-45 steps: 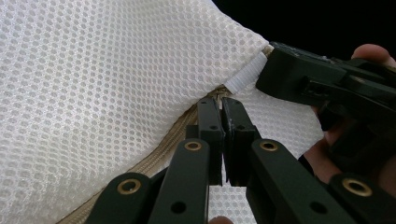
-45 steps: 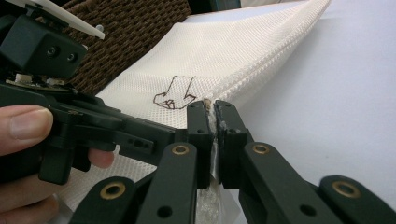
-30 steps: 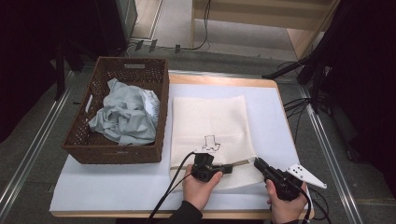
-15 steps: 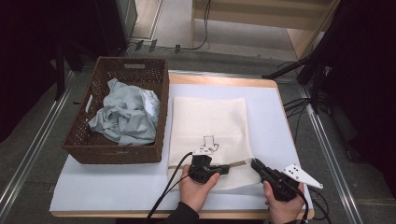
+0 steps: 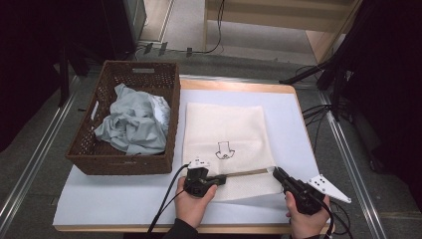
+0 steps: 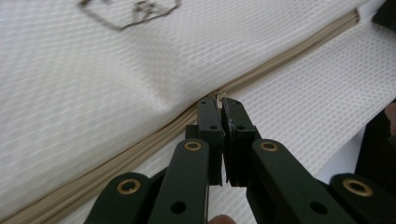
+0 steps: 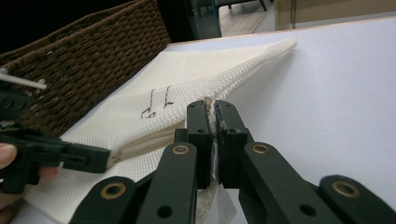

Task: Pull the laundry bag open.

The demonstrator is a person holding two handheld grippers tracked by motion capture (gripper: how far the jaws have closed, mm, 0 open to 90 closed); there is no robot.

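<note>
From the high view, the cream bag (image 5: pixel 226 144) lies flat on the bench (image 5: pixel 298 129), its near edge at both grippers; pull gently so the zip does not snag. In the left gripper view, the left gripper (image 6: pixel 220 103) is pinched tight on the zip (image 6: pixel 280 60). In the right gripper view, the right gripper (image 7: pixel 212 106) is pinched on the bag's corner.

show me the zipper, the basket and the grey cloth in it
zipper (image 6: pixel 140 140), left gripper view, on the beige band running across the white bag
basket (image 5: pixel 127 164), high view, on its near woven wall
grey cloth (image 5: pixel 134 124), high view, on the middle of the crumpled heap
</note>
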